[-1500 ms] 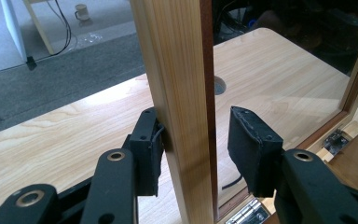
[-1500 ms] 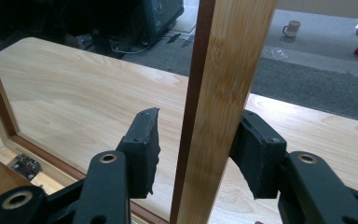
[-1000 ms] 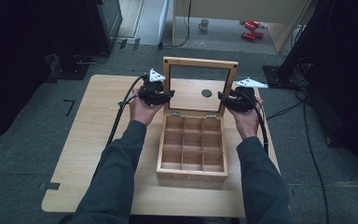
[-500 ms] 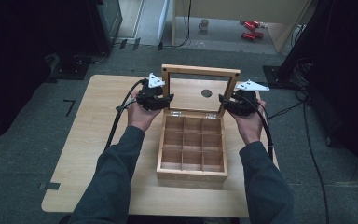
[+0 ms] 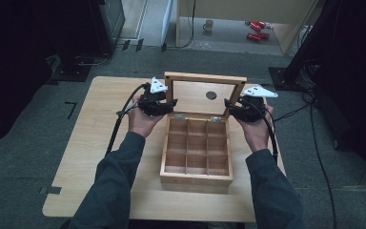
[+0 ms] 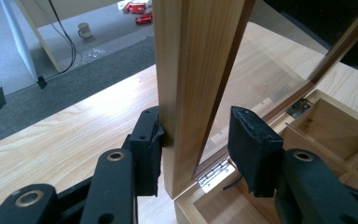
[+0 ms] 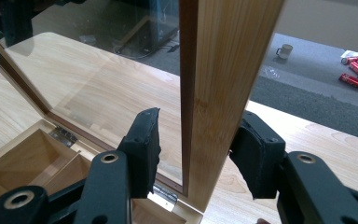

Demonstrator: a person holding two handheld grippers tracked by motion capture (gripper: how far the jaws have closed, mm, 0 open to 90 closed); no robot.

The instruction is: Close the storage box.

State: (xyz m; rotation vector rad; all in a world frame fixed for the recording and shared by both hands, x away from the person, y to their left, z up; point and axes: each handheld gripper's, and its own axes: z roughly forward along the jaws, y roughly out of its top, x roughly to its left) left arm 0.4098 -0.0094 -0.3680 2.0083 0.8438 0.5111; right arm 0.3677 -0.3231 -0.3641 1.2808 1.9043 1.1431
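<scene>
Lid, wood-framed with a glass pane, stands raised and near upright at the far edge of box, just above middle of the high view. Rests hinged to the box's back wall; brass hinge low in the left gripper view, right of centre. Box sits at centre of table, open, with a nine-cell grid inside.

Left gripper, at the lid's left edge in the high view, straddles the frame's side rail. In its own view, left pad touches the rail's outer face; right pad stands clear of the glass, with a gap between. Jaws just now opening, at a middling spread, rail between them, no grip.

Right gripper, at the lid's right edge in the high view, closes on the opposite side rail and holds it. In its own view, right pad lies against the wood's outer face at lower right; left pad sits on the glass side, lower centre. Jaws as narrow as the rail allows.

Beyond the table, at top of the high view: mug on the floor, red cans to its right.
</scene>
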